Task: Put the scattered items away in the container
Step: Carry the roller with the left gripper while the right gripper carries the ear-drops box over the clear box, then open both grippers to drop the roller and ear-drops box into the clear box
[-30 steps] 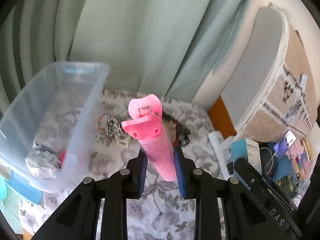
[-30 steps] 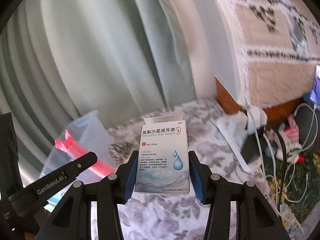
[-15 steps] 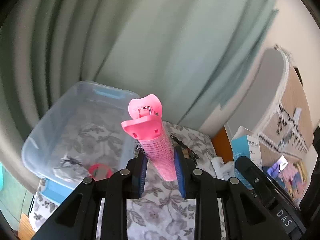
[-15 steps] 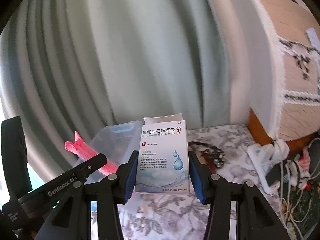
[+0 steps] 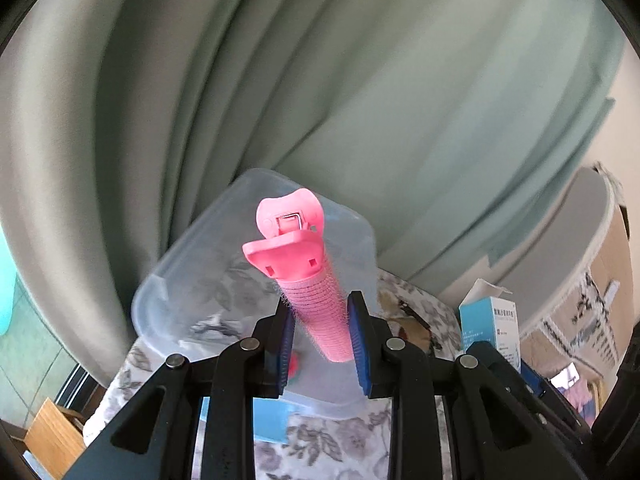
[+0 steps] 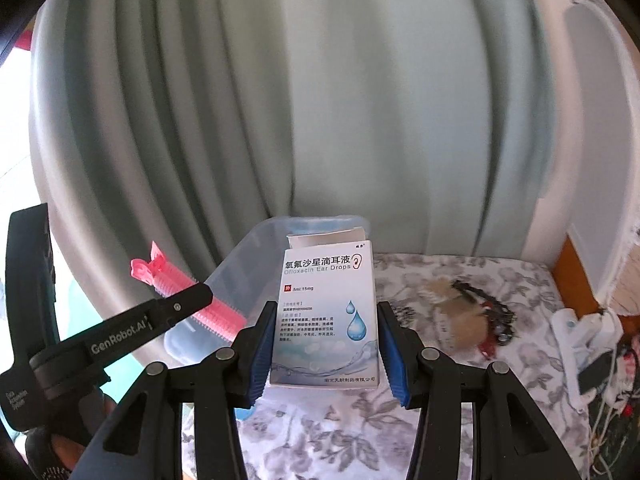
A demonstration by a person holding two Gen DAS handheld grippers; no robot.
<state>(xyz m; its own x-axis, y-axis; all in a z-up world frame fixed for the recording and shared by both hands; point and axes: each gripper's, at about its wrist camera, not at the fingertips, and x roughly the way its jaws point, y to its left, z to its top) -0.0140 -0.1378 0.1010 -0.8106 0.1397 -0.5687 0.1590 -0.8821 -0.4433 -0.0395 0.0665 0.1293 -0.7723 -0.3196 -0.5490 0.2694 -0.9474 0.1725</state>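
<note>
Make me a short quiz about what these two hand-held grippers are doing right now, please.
1. True or false: the left hand-held gripper is shut on a pink hair roller clip.
2. What is printed in English on the box in the right hand-held gripper?
3. Which is already in the clear plastic bin? A) the box B) a small pink item C) the beaded chain

Key: 1 true; 2 Ofloxacin Ear Drops; 3 B.
</note>
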